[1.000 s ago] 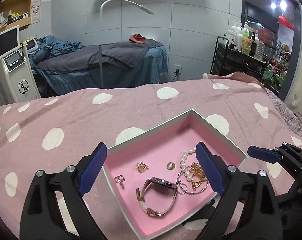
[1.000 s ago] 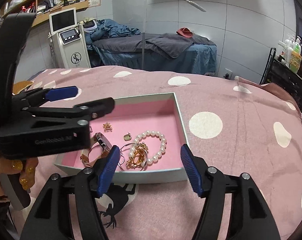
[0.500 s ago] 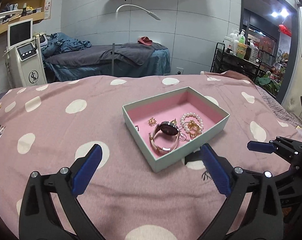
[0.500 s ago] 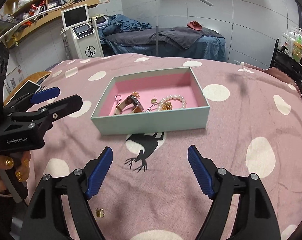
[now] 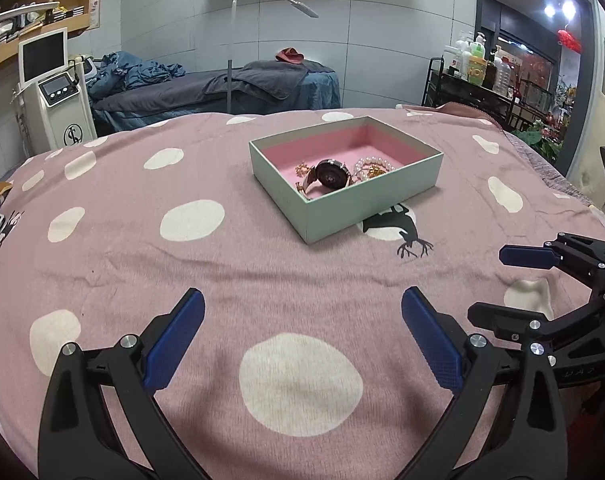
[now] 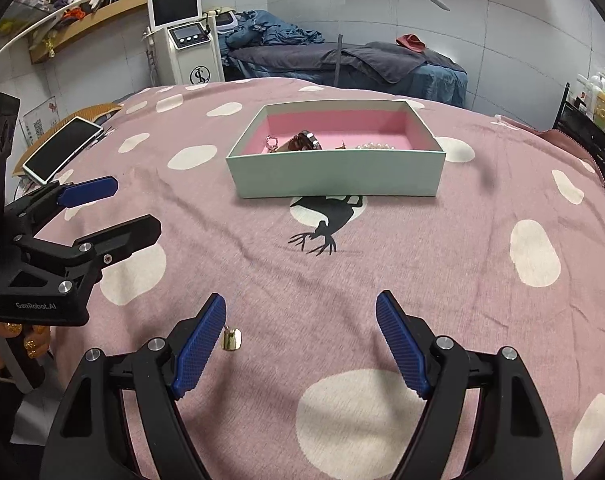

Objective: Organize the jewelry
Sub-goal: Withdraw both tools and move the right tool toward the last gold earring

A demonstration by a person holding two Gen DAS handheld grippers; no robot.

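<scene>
A pale green box (image 5: 366, 200) (image 6: 334, 174) with a pink lining sits on the pink dotted blanket. Inside lie a watch (image 5: 330, 174) (image 6: 302, 141), a pearl bracelet (image 5: 376, 163) (image 6: 376, 146) and small gold pieces. One small gold piece (image 6: 231, 339) lies on the blanket just beside my right gripper's left fingertip. My right gripper (image 6: 300, 344) is open, well short of the box, with nothing between its pads. My left gripper (image 5: 302, 336) is open too and holds nothing. In the left wrist view the right gripper (image 5: 502, 284) shows at the right edge; the left gripper (image 6: 126, 208) appears at the left of the right wrist view.
A phone (image 6: 62, 148) lies at the blanket's left edge. Past the blanket stand a white machine with a screen (image 5: 54, 92), a massage bed with dark covers (image 5: 222, 88), and a cart of bottles (image 5: 478, 72). A hand (image 6: 18, 340) grips the left handle.
Both grippers have pulled back from over the box toward the near side of the blanket. The box now looks small and far. The loose gold piece has come into view by the right gripper.
</scene>
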